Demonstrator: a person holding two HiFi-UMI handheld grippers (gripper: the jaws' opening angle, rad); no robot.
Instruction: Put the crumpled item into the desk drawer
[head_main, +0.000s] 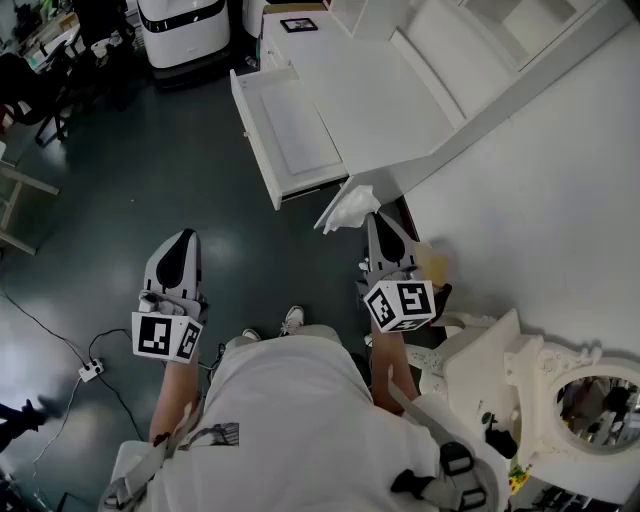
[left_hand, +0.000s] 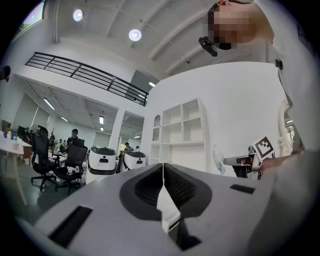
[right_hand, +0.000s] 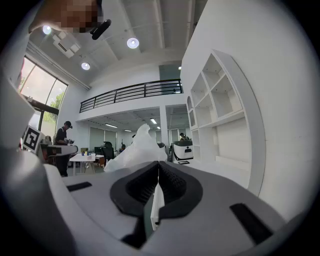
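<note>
The crumpled item (head_main: 350, 208) is a white, bag-like wad. It sticks out beyond the tips of my right gripper (head_main: 373, 222), whose jaws are shut on it. In the right gripper view the wad (right_hand: 136, 151) rises just past the closed jaws of the right gripper (right_hand: 158, 167). The white desk (head_main: 380, 90) stands ahead with its drawer (head_main: 290, 135) pulled open toward the left. The wad hangs near the drawer's near corner, at the desk's front edge. My left gripper (head_main: 181, 240) hovers over the dark floor, left of the drawer. In its own view the left gripper (left_hand: 163, 170) is shut with nothing in it.
A small black-framed object (head_main: 298, 25) lies on the far end of the desk. A white machine (head_main: 183, 30) stands beyond the drawer. Cables and a power strip (head_main: 90, 370) lie on the floor at left. A bulky white device (head_main: 560, 390) sits at lower right. White shelves (right_hand: 220, 100) line the wall.
</note>
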